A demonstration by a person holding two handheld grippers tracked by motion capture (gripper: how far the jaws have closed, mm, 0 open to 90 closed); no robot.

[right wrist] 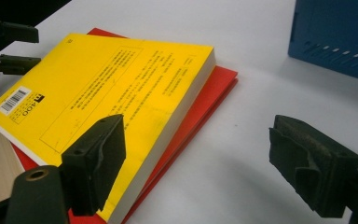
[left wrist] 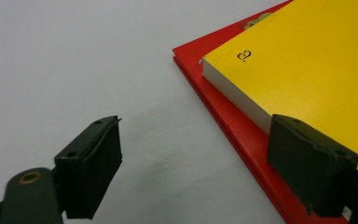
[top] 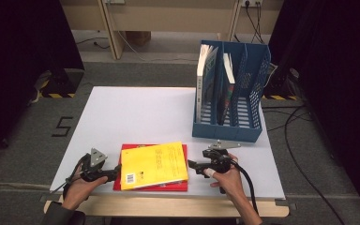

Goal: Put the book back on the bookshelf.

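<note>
Yellow book atop red book, unlifted, betw. spread left tool & right tool; rack beyond: filing pending.

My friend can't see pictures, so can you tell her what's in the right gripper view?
A yellow book lies on top of a red book on a white table. Two black jaws stand open in front, one over the yellow book's edge. A blue rack sits at the top right.

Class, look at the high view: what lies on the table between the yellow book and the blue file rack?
Nothing rests there. Between the yellow book and the blue file rack the white table is bare; only the right gripper hovers at the book's right edge.
</note>
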